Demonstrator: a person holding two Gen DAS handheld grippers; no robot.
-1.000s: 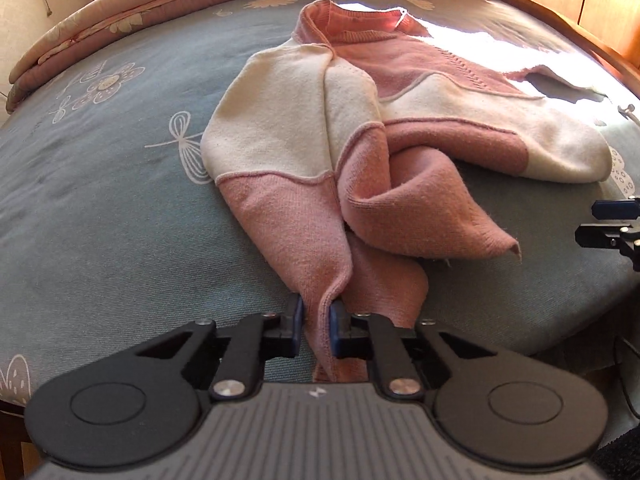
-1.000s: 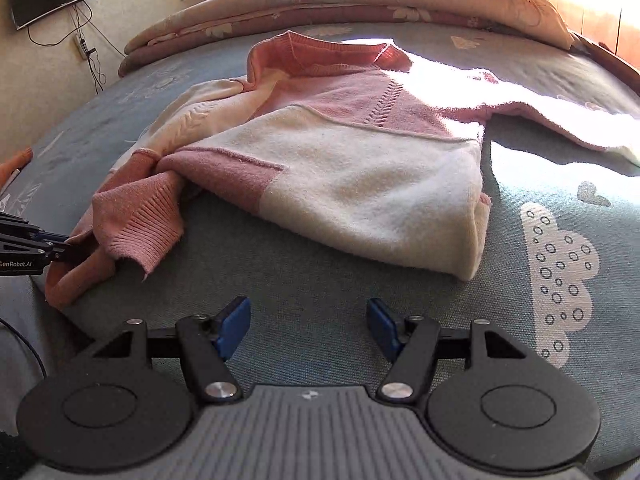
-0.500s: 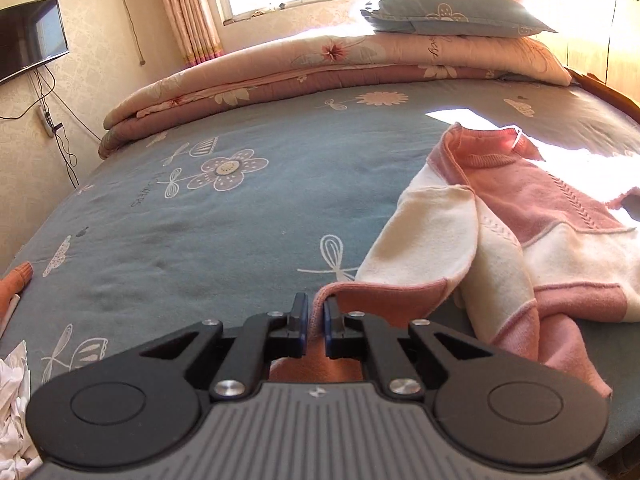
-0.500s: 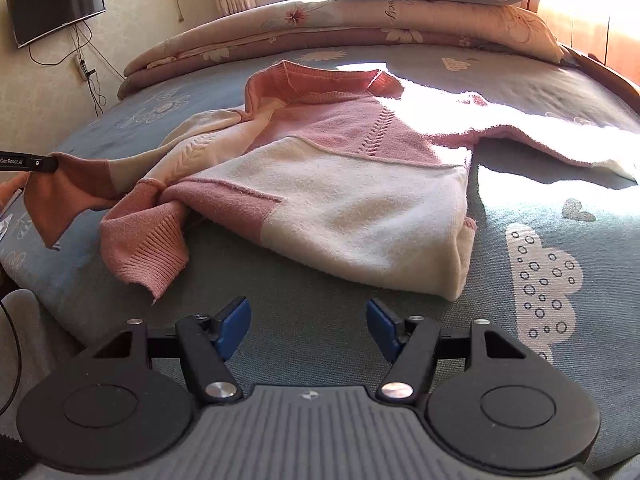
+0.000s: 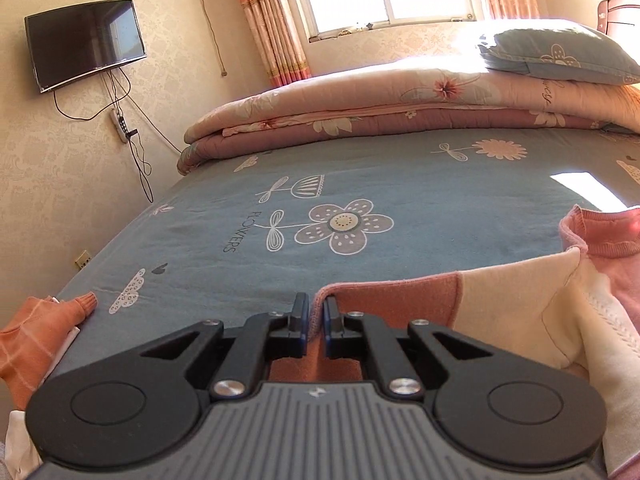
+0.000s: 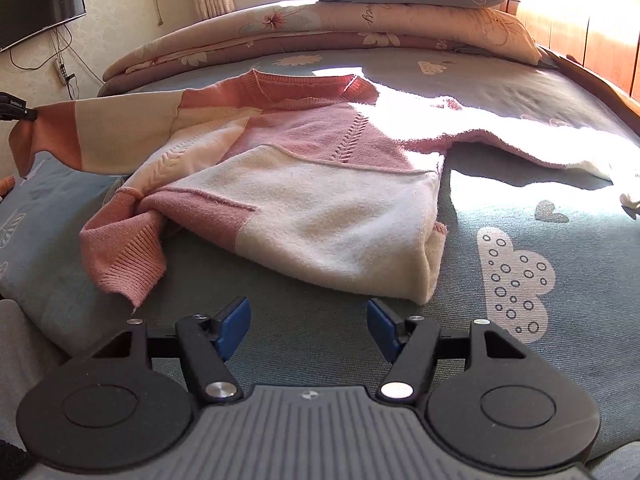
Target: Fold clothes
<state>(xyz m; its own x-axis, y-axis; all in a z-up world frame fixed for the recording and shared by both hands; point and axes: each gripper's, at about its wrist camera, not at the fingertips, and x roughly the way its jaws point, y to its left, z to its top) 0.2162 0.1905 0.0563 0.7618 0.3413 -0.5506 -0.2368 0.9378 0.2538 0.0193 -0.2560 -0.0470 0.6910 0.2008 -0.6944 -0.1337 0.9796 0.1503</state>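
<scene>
Here the left gripper (image 5: 316,316) is clamped on the sweater's (image 6: 320,184) pink cuff (image 5: 320,300), lifting that sleeve clear of the bed (image 5: 400,184). The right gripper (image 6: 309,322) hangs open above the bedsheet, near the hem

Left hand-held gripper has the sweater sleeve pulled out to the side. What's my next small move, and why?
Probably lower the sleeve flat onto the bed and release. The left hand-held gripper is shut on its cuff, held stretched above the bedsheet, while the right hand-held gripper hangs open and empty.
</scene>
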